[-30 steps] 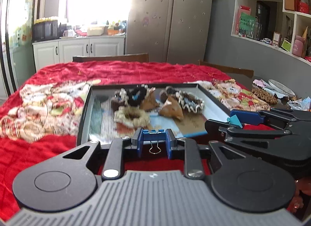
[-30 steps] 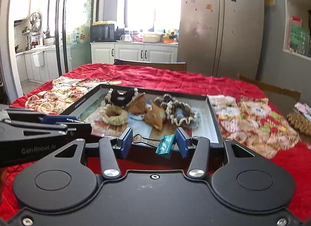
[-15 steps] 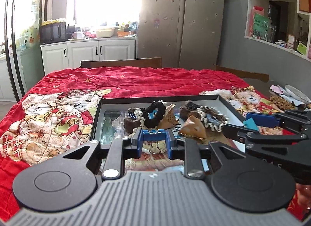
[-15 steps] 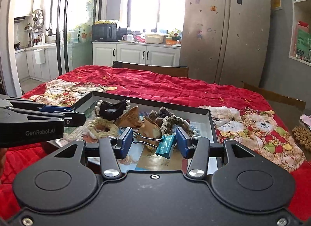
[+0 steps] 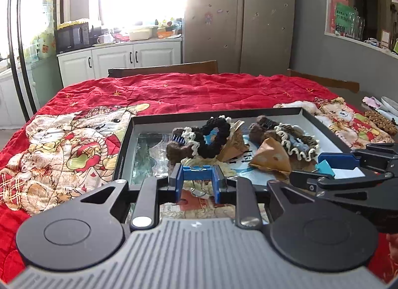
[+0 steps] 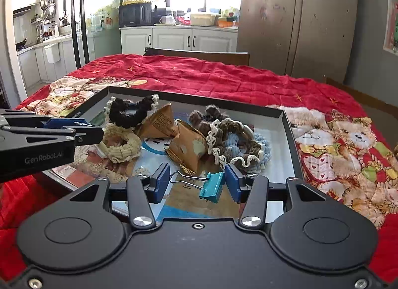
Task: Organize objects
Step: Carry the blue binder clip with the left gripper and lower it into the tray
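In the left wrist view my left gripper [image 5: 198,184] is shut on a blue binder clip [image 5: 198,173] over the near part of a dark-rimmed tray [image 5: 124,149]. In the right wrist view my right gripper [image 6: 197,183] is shut on a teal binder clip [image 6: 211,188], pinched end to end from wire handle to body, above the tray [image 6: 288,137]. The tray holds a black scrunchie [image 6: 129,112], a cream scrunchie [image 6: 122,144], a brown-and-blue scrunchie [image 6: 248,144] and brown triangular packets [image 6: 189,144]. Each gripper shows at the edge of the other's view.
The tray lies on a red quilt with bear prints [image 5: 174,90] that covers the table. A wooden chair back [image 5: 164,67] stands at the far side. A brown beaded mat [image 5: 380,120] and a dish lie at the right edge. Fridge and cabinets stand behind.
Both grippers have moved forward and a little down with their clips, from before the tray's near rim to over the tray. The grips have not changed.
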The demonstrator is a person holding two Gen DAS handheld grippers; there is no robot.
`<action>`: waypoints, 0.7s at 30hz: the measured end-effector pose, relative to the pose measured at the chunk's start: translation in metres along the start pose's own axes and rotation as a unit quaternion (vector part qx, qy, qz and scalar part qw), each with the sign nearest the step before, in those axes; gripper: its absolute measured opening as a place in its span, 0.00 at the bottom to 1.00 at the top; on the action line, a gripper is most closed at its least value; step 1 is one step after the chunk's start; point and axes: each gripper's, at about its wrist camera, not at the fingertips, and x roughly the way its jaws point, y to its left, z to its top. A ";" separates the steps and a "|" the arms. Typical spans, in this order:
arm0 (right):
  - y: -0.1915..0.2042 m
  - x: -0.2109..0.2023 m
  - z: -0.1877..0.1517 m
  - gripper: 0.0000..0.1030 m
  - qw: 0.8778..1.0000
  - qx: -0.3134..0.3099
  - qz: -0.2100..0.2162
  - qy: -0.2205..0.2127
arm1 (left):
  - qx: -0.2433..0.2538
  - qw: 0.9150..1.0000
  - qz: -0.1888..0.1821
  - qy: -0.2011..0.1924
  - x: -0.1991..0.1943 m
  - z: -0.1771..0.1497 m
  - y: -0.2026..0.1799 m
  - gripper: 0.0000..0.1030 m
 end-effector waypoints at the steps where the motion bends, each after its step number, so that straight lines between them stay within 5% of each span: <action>1: -0.001 0.002 0.000 0.46 1.000 0.001 0.001 0.002 | 0.000 1.000 0.000 0.002 0.001 -0.001 0.000 0.27; 21: -0.004 0.021 -0.003 0.46 0.999 0.007 0.014 0.041 | 0.014 1.000 0.010 0.024 0.015 -0.008 -0.002 0.27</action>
